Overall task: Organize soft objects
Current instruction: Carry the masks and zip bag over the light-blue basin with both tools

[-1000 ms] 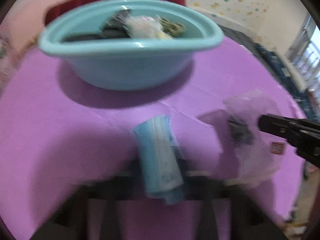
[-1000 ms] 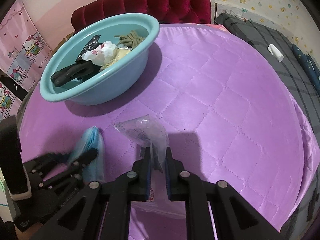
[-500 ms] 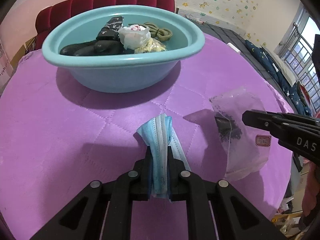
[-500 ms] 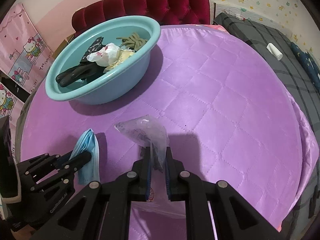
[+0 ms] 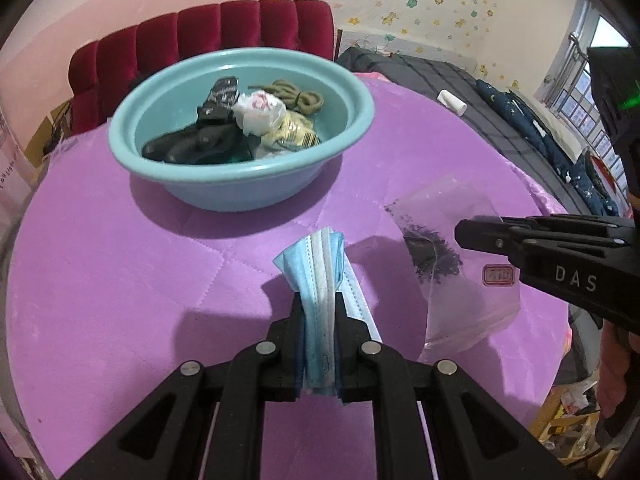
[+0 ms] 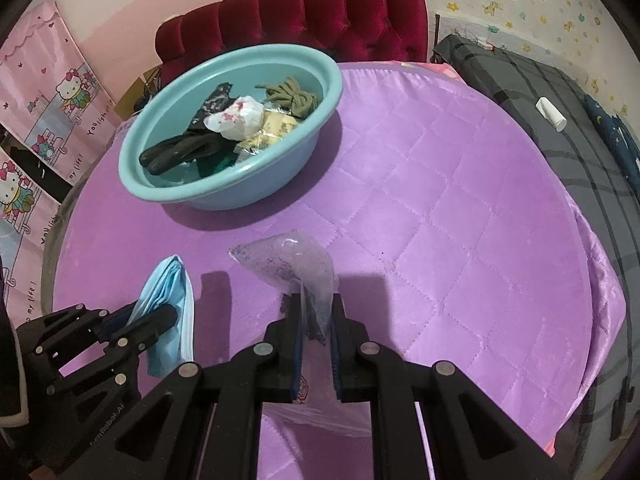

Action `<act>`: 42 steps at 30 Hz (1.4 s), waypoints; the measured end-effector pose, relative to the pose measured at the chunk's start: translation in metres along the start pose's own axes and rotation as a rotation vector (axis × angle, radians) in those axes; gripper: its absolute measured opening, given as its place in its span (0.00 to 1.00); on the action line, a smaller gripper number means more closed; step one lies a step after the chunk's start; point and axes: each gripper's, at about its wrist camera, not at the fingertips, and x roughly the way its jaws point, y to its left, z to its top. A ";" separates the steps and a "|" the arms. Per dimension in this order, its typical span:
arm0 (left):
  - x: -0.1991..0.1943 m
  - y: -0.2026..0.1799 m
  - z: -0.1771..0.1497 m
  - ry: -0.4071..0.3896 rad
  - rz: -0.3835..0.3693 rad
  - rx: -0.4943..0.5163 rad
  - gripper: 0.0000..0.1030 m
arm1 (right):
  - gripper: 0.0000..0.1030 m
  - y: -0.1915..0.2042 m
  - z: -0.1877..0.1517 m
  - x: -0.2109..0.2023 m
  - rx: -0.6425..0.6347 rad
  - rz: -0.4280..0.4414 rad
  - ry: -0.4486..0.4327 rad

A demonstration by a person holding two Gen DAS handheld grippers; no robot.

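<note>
My left gripper (image 5: 318, 300) is shut on a folded blue face mask (image 5: 318, 264) and holds it above the purple quilted table (image 5: 120, 280). My right gripper (image 6: 316, 304) is shut on a clear plastic bag (image 6: 292, 264) with dark bits inside, also lifted off the table. The bag also shows in the left wrist view (image 5: 444, 240), and the mask in the right wrist view (image 6: 168, 312). A teal basin (image 5: 240, 188) stands at the far side and holds black gloves, a white cloth, an olive cord and a yellowish packet.
A red tufted chair (image 6: 304, 16) stands behind the basin. A grey plaid bed (image 6: 560, 112) with a small white tube (image 6: 551, 114) lies to the right. Pink cartoon posters (image 6: 44, 120) hang at left. The table edge drops off at right.
Both grippers have risen with their loads, so the basin's inside shows more from above. The left view's blur has cleared. Grips are unchanged.
</note>
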 end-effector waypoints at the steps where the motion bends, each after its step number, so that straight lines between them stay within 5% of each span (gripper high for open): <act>1: -0.004 0.000 0.000 -0.005 0.002 0.006 0.11 | 0.11 0.002 0.001 -0.002 -0.007 -0.004 -0.003; 25: -0.059 0.015 0.030 -0.027 0.001 0.049 0.11 | 0.11 0.034 0.054 -0.053 -0.114 0.006 -0.053; 42: -0.055 0.048 0.072 -0.062 0.019 0.033 0.11 | 0.11 0.048 0.111 -0.037 -0.135 0.021 -0.097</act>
